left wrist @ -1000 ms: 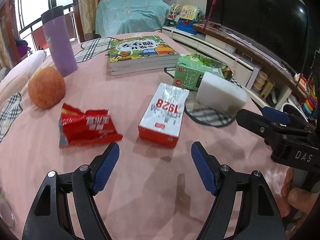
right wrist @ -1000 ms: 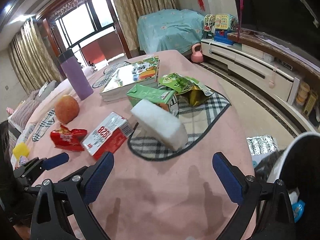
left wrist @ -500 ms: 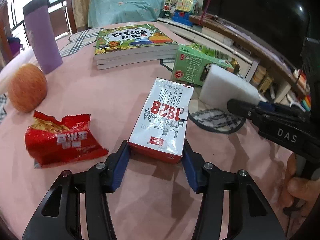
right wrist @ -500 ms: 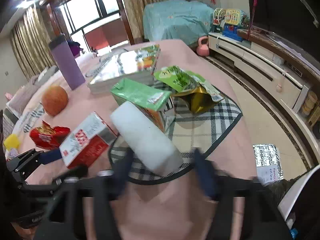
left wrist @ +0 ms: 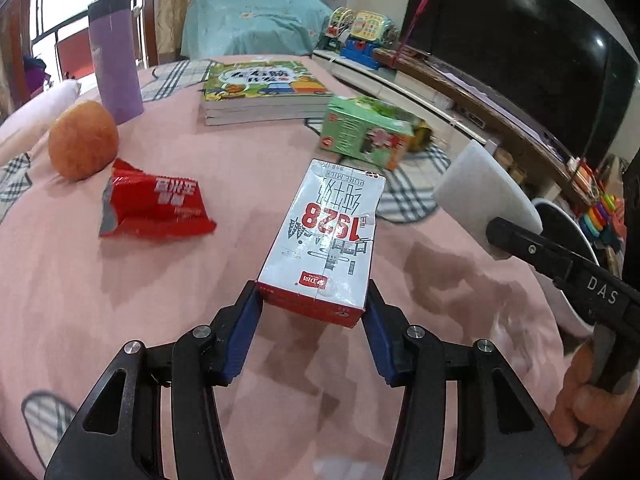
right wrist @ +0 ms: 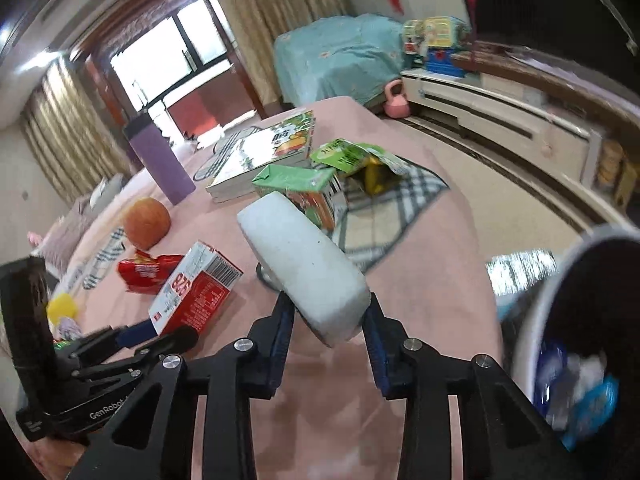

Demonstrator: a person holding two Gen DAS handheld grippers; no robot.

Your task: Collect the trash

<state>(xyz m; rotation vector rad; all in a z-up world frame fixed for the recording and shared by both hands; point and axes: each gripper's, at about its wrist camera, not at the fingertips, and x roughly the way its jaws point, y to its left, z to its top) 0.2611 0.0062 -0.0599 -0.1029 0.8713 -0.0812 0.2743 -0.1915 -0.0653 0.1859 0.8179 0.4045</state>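
A red and white milk carton marked 1928 sits between the blue pads of my left gripper, which is shut on its near end above the pink tablecloth. My right gripper is closing on a white foam block, its pads pressing both sides, and the block hangs clear of the table. A red snack wrapper lies to the left of the carton. Farther back lies a green drink carton, with a torn green and gold bag behind it. A white-rimmed bin with wrappers inside stands at the right.
An orange, a purple tumbler and a stack of books stand at the back of the round table. A plaid mat lies near the right edge. A low cabinet and a dark screen run along the right wall.
Both grippers went from wide open to closed. The left moved up to the milk carton and gripped it. The right took the foam block and lifted it off the plaid mat.
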